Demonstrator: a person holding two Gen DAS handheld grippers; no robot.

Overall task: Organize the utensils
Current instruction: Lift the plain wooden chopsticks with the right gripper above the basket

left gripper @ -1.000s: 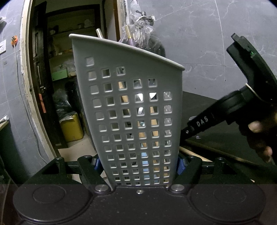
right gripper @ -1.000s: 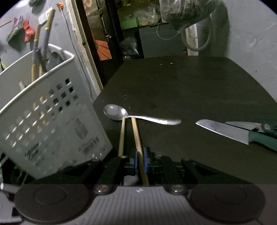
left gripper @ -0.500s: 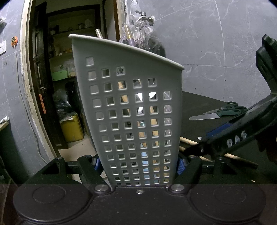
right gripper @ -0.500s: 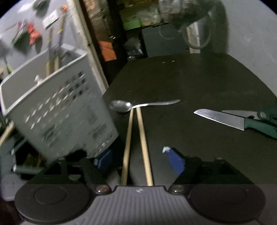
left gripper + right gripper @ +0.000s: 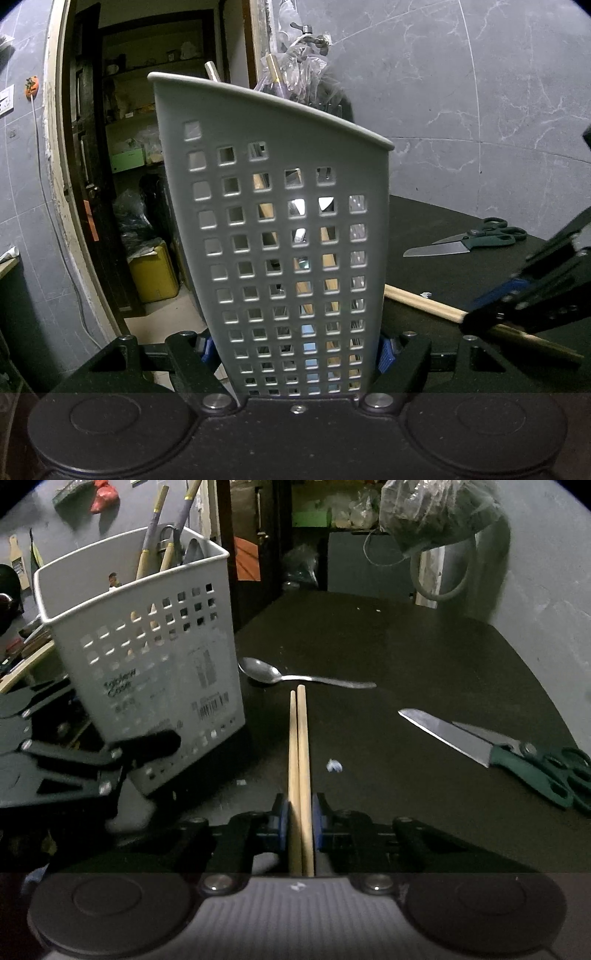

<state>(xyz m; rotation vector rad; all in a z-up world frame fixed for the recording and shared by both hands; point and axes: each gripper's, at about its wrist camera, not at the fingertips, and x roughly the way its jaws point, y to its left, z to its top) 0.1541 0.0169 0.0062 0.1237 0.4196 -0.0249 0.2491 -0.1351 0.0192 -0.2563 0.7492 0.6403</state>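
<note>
A grey perforated utensil basket (image 5: 280, 229) fills the left wrist view, with my left gripper (image 5: 295, 350) shut on its lower walls. In the right wrist view the same basket (image 5: 147, 653) stands at the left on the dark table (image 5: 369, 638), with several long handles sticking out of it. Two wooden chopsticks (image 5: 299, 746) lie side by side, pointing away from me. My right gripper (image 5: 299, 823) is closing around their near ends, and its blue pads touch both. From the left wrist, the right gripper (image 5: 517, 306) shows low at the right, over the chopsticks (image 5: 421, 304).
A metal spoon (image 5: 295, 677) lies crosswise just beyond the chopstick tips. A green-handled knife (image 5: 443, 734) and green scissors (image 5: 546, 768) lie at the right. Behind the table are an open doorway and a grey wall with a hanging bag (image 5: 436, 513).
My right gripper held one chopstick, opened wide, then closed around both, which now lie tight together. It also shifted and rolled a little. The left gripper and basket stayed still.
</note>
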